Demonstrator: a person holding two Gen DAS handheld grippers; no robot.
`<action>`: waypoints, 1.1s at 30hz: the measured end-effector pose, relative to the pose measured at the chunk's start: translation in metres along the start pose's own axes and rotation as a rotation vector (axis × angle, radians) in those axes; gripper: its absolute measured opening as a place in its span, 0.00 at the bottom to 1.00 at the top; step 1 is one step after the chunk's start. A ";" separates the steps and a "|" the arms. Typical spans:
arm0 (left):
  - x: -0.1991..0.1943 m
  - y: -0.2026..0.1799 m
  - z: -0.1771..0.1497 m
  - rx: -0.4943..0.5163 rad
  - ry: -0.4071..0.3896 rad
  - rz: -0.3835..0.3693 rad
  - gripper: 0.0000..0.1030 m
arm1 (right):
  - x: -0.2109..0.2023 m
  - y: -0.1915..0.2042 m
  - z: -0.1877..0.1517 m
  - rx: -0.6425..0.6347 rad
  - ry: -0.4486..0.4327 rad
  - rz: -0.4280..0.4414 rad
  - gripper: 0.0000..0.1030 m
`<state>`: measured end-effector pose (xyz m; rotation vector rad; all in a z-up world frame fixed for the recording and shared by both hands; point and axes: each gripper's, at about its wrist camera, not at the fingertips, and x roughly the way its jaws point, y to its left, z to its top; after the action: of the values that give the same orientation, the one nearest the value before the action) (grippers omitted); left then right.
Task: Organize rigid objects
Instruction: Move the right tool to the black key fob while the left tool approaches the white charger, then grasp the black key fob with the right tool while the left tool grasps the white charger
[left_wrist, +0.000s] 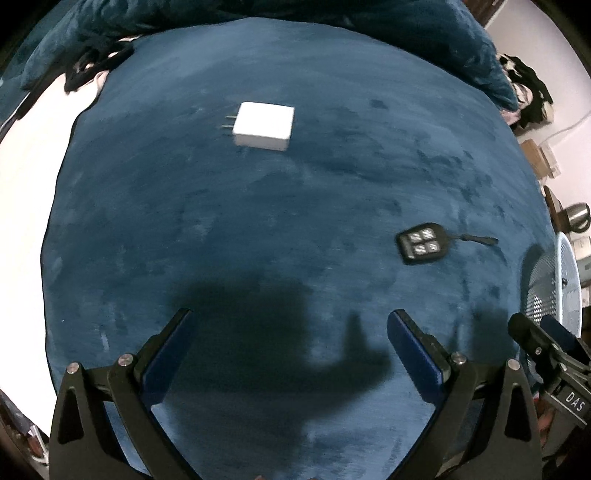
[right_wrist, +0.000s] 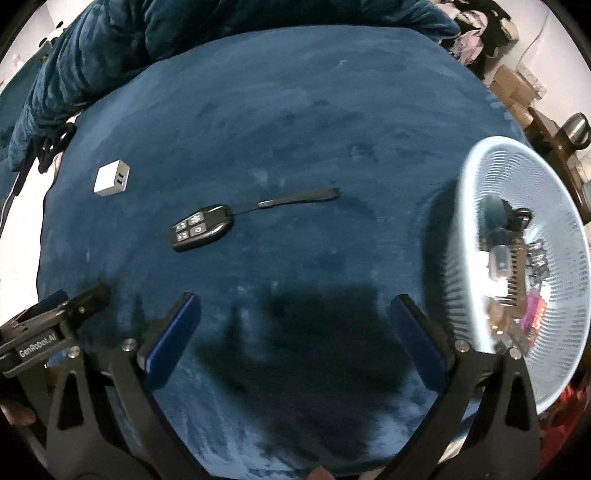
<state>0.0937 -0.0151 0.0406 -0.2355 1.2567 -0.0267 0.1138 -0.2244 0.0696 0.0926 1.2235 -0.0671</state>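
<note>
Two things are left on the blanket: the charger far ahead of our left jaws, the fob ahead-left of our right. Several pieces already lie in the basket beside the right jaws. Both grippers, left and right, gape empty.

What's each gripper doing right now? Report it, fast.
Left gripper: open, holding nothing, above the blue blanket.
Right gripper: open, holding nothing, basket to its right.

Black claw, blue pads
</note>
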 end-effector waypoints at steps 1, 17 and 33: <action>0.001 0.005 0.001 -0.009 0.001 0.002 1.00 | 0.004 0.004 0.001 -0.001 0.008 0.005 1.00; 0.008 0.081 0.017 -0.111 -0.010 0.063 1.00 | 0.062 0.072 0.027 0.004 0.080 0.113 0.83; 0.031 0.101 0.026 -0.132 0.021 0.071 1.00 | 0.085 0.062 0.067 0.105 0.099 0.130 0.39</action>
<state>0.1173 0.0830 0.0002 -0.3050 1.2886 0.1154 0.2115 -0.1698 0.0149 0.2694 1.3103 -0.0137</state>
